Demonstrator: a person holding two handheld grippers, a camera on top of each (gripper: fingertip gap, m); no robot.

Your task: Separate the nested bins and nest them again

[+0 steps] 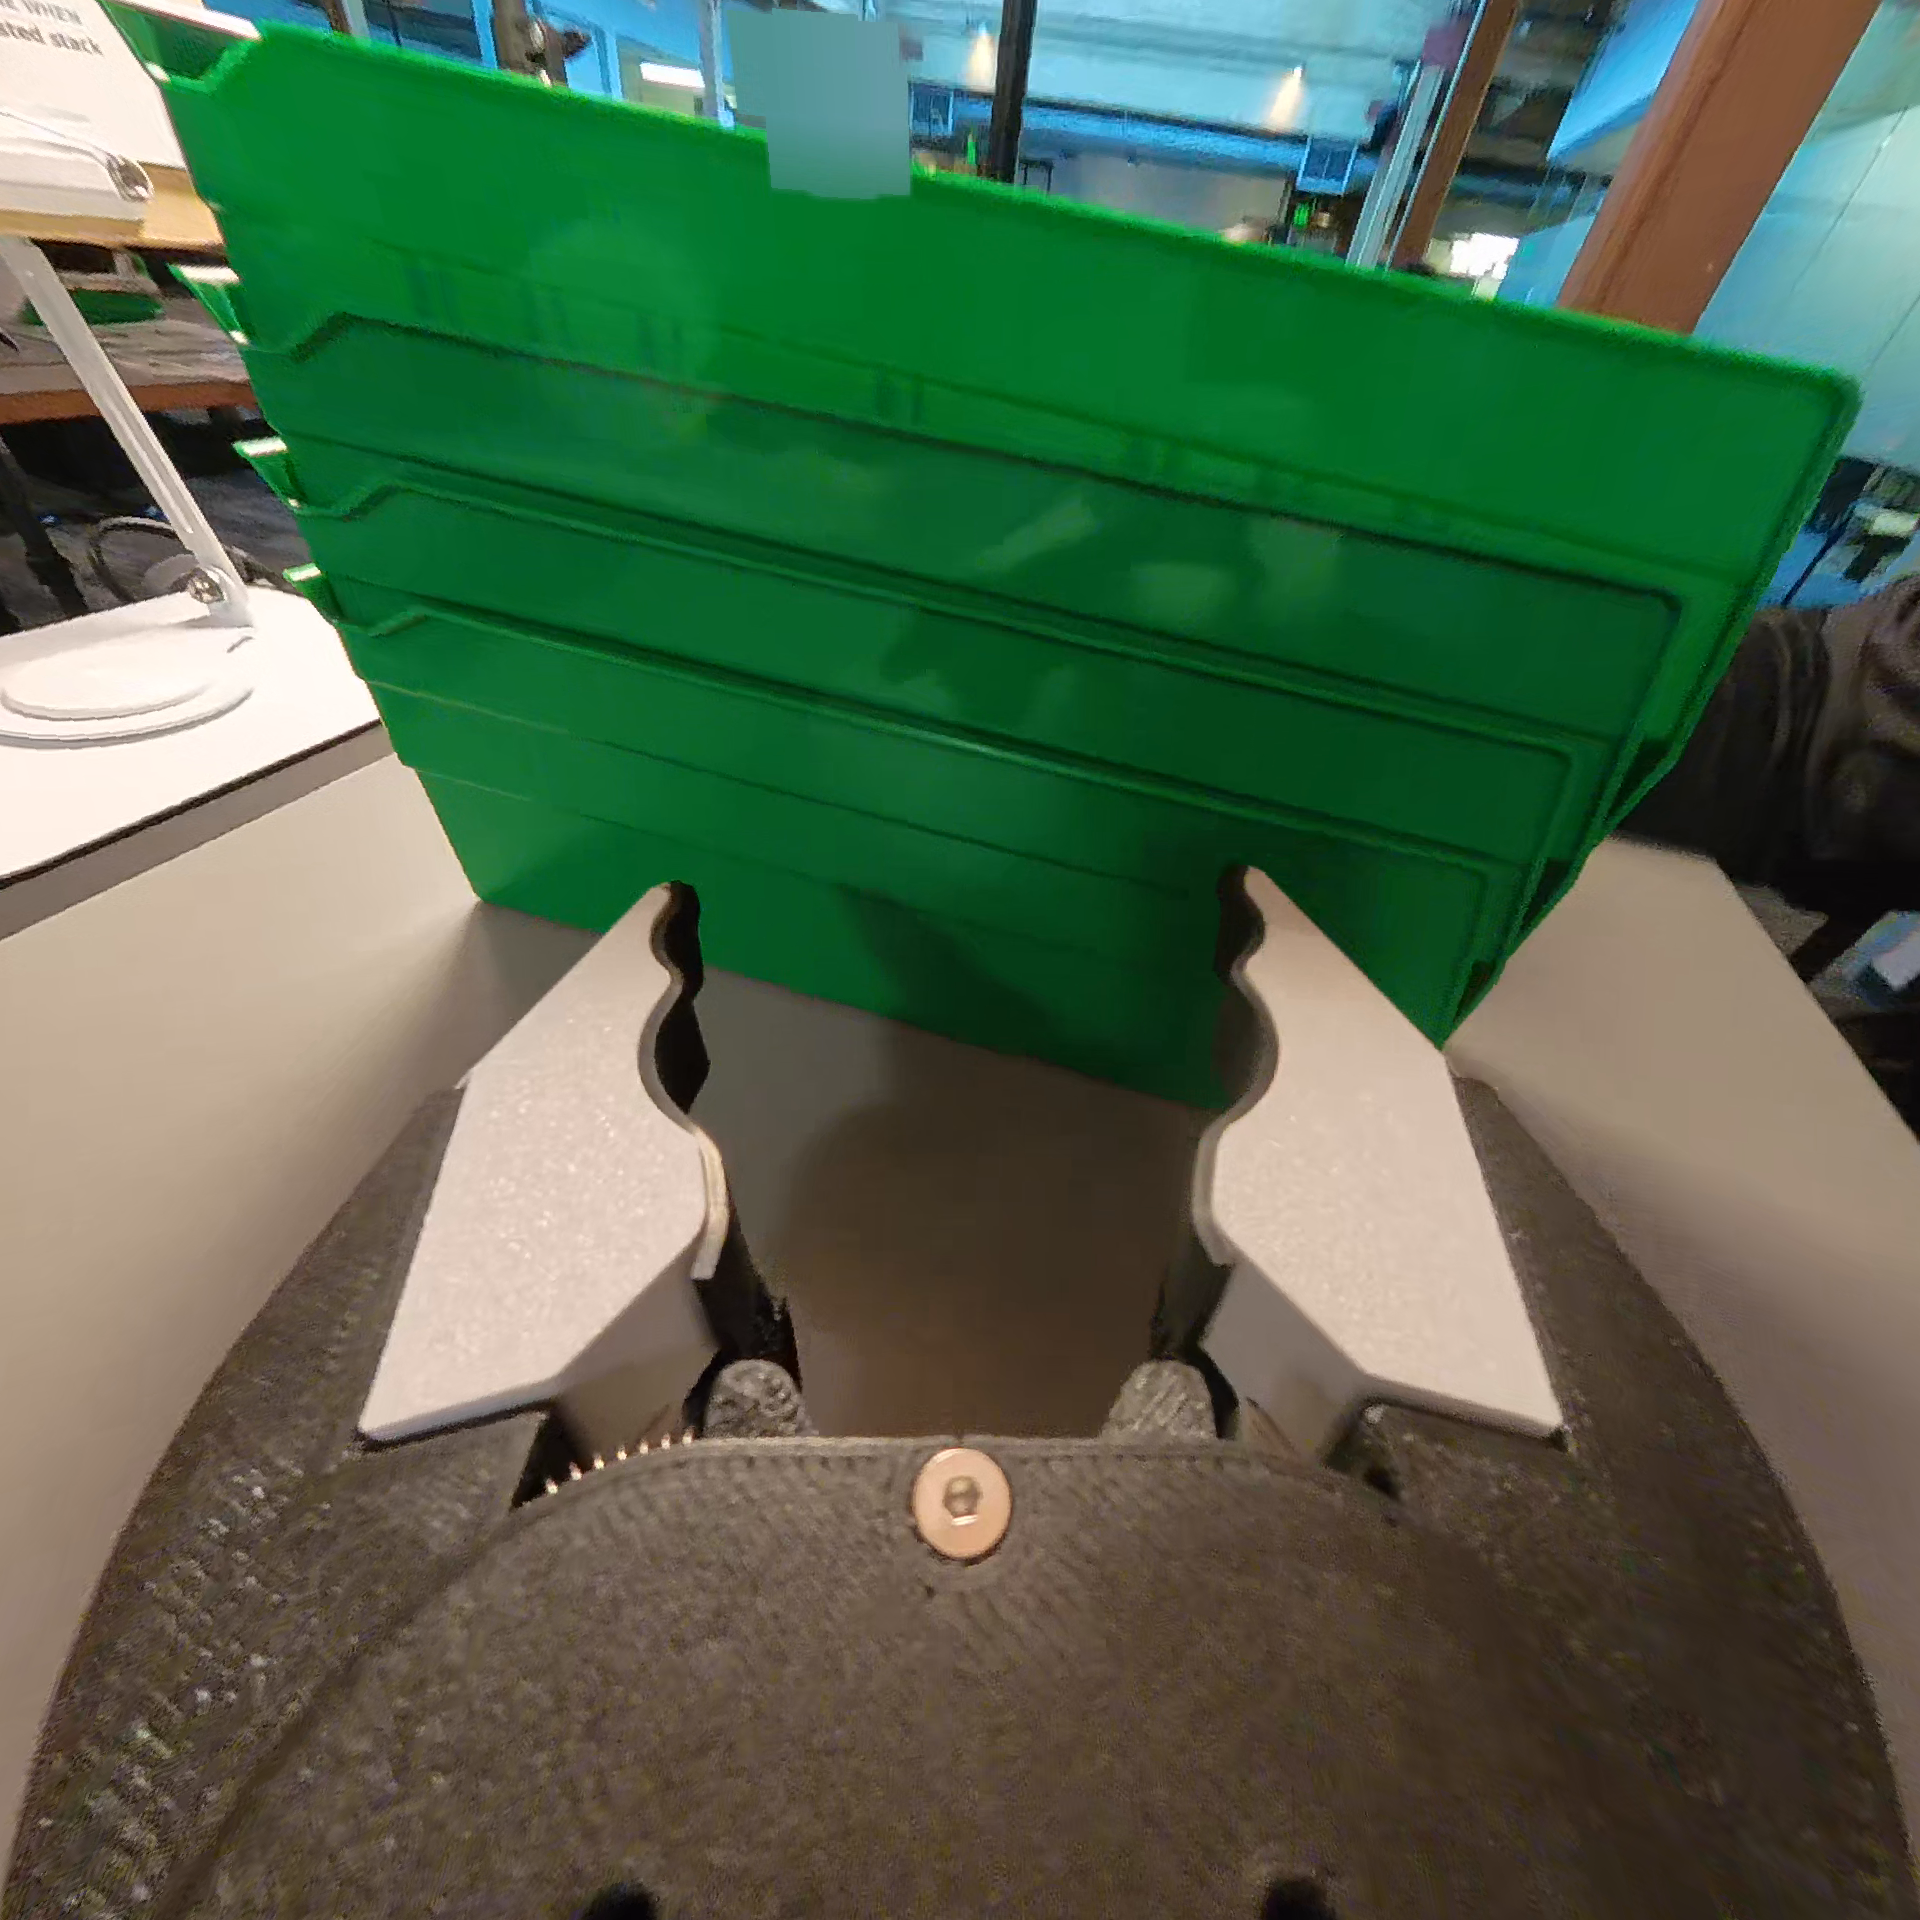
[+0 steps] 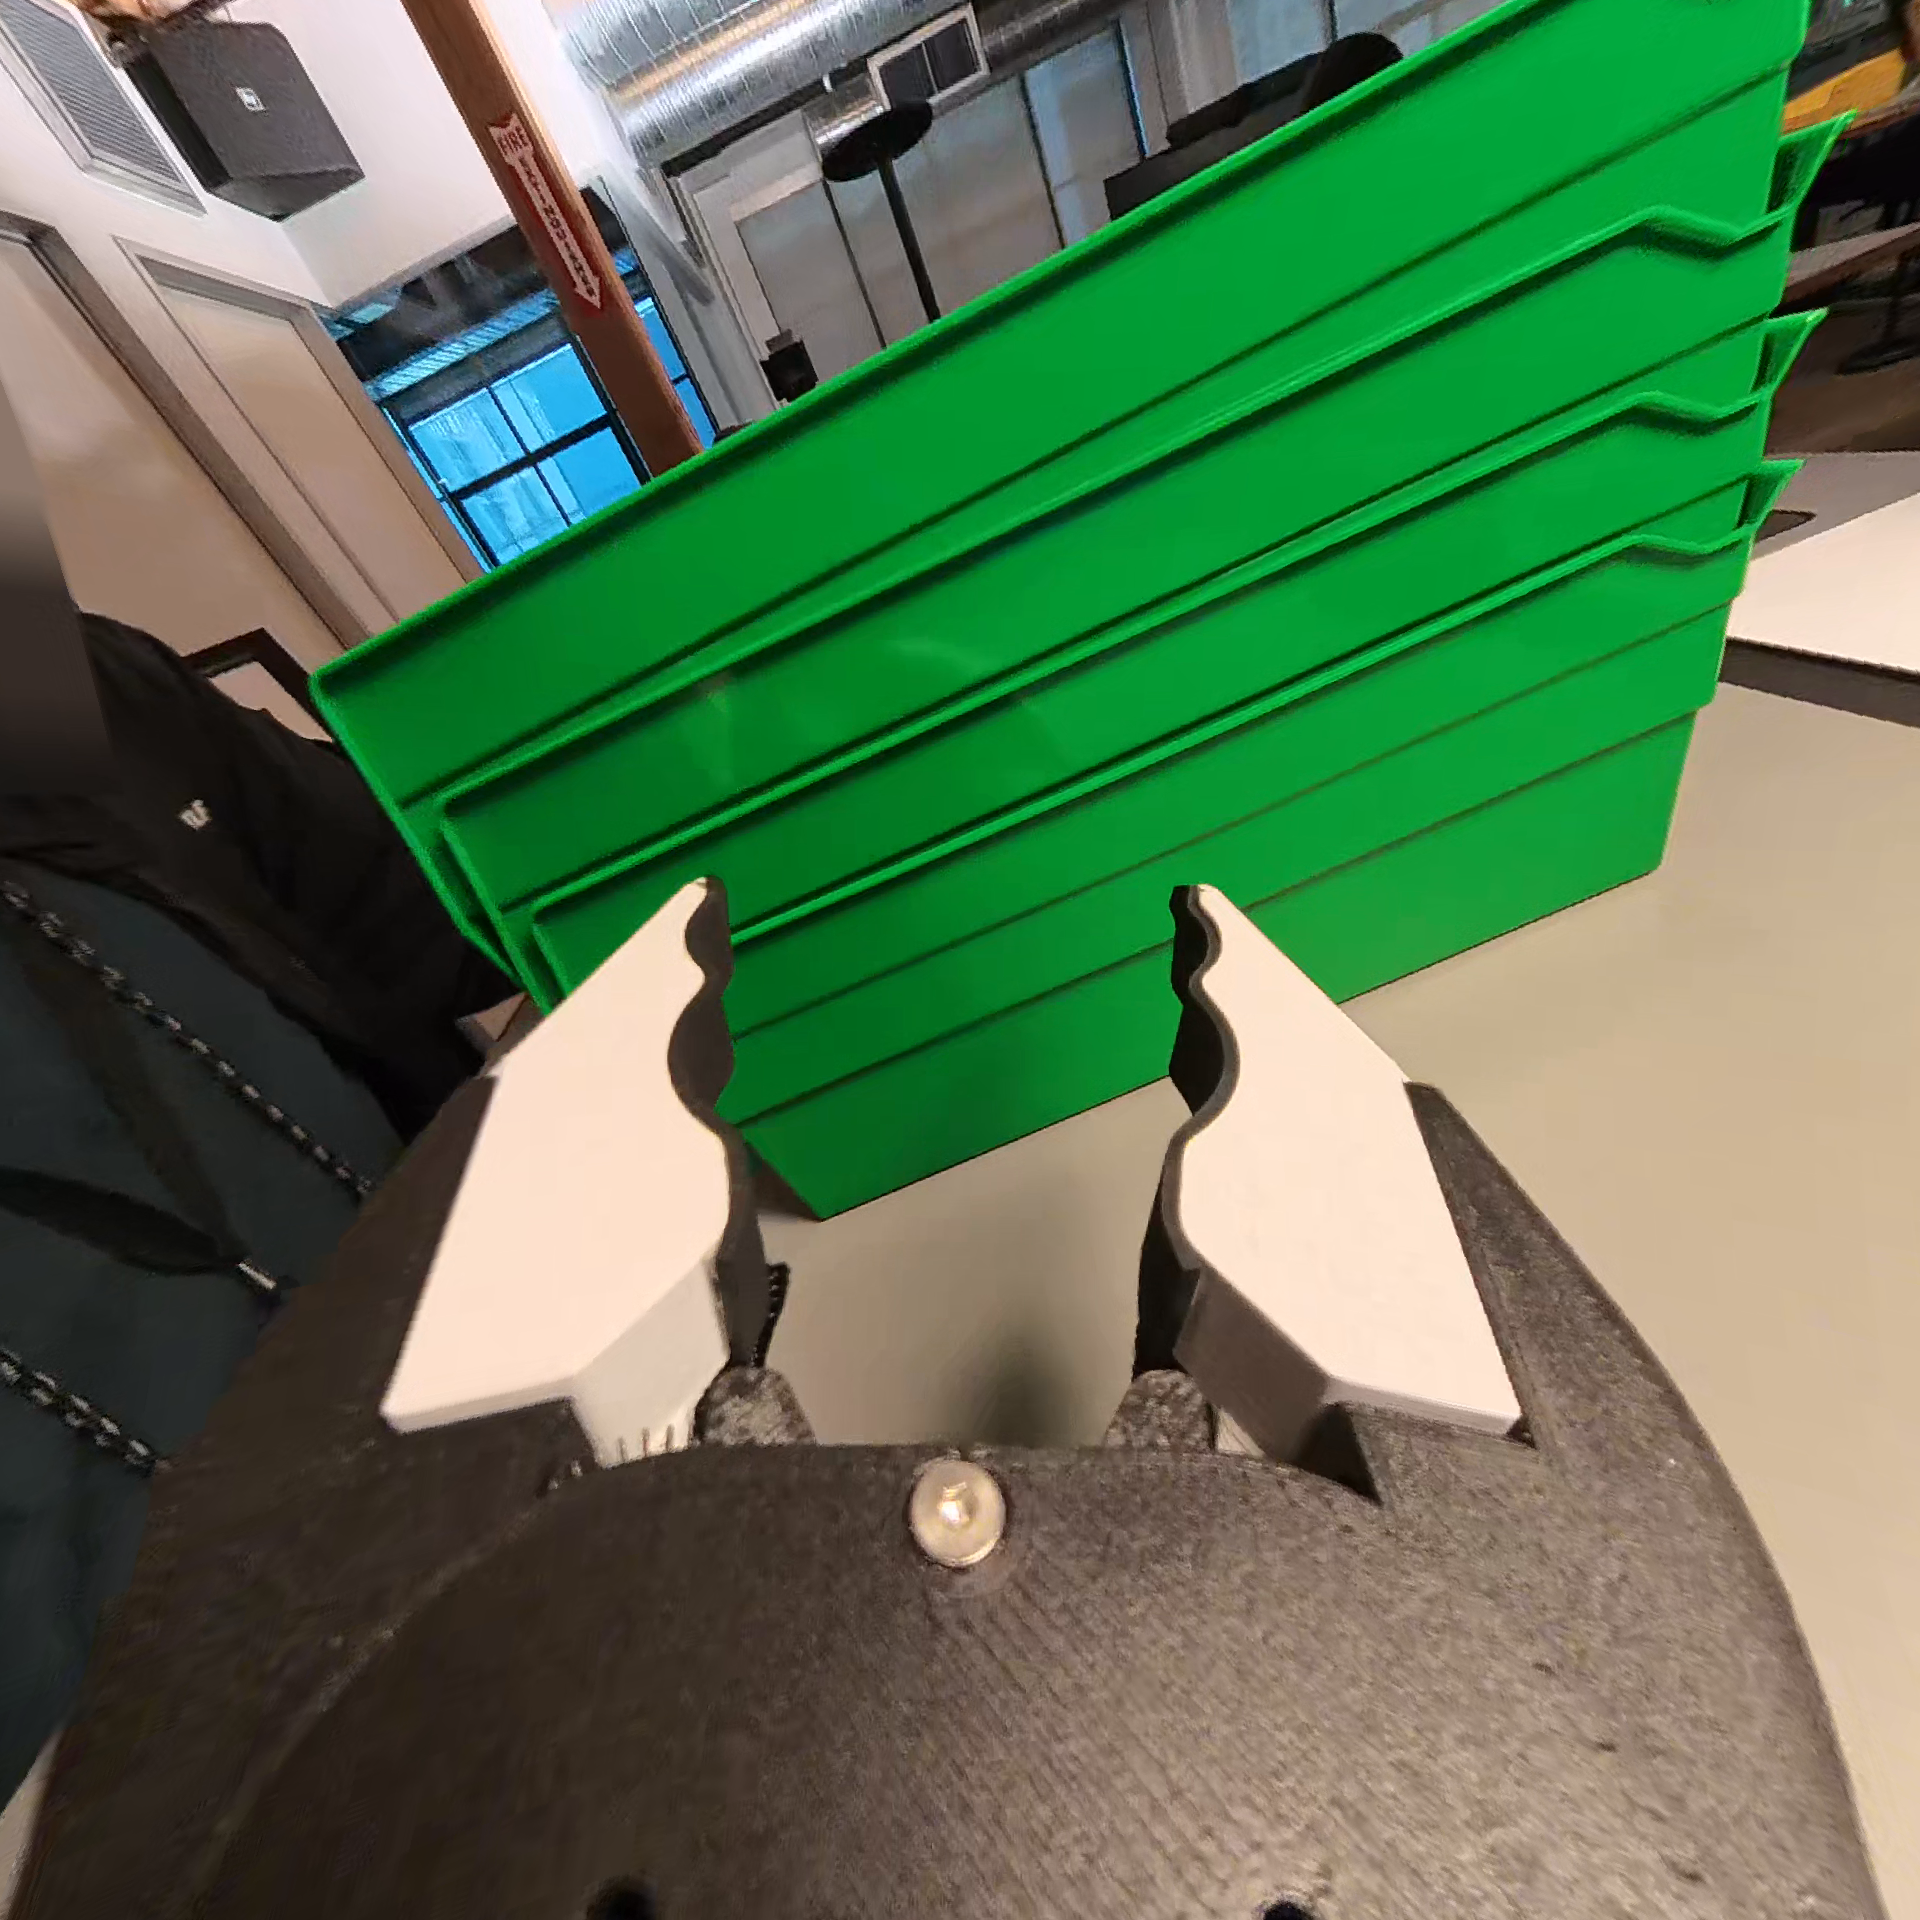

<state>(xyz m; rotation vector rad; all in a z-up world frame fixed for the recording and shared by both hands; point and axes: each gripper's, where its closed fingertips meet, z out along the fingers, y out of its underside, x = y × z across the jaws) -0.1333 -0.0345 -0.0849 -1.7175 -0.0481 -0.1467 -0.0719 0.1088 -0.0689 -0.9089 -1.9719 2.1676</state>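
A stack of nested green bins (image 1: 935, 582) stands on a grey tabletop (image 1: 208, 1039), its long side wall facing the camera and its stepped rims layered one above the other. The left gripper (image 1: 956, 935) points at the lowest bin — fingers spread wide, nothing between them but bare tabletop and the bin wall beyond. Far left, a white stand (image 1: 125, 686) rests on an adjoining white surface (image 1: 208, 758). Far right — dark fabric (image 1: 1808, 748).

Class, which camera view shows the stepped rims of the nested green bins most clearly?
The right wrist view: the nested green bins show sharp, bright rims and notched corners. The left wrist view shows the same stack darker and slightly blurred.
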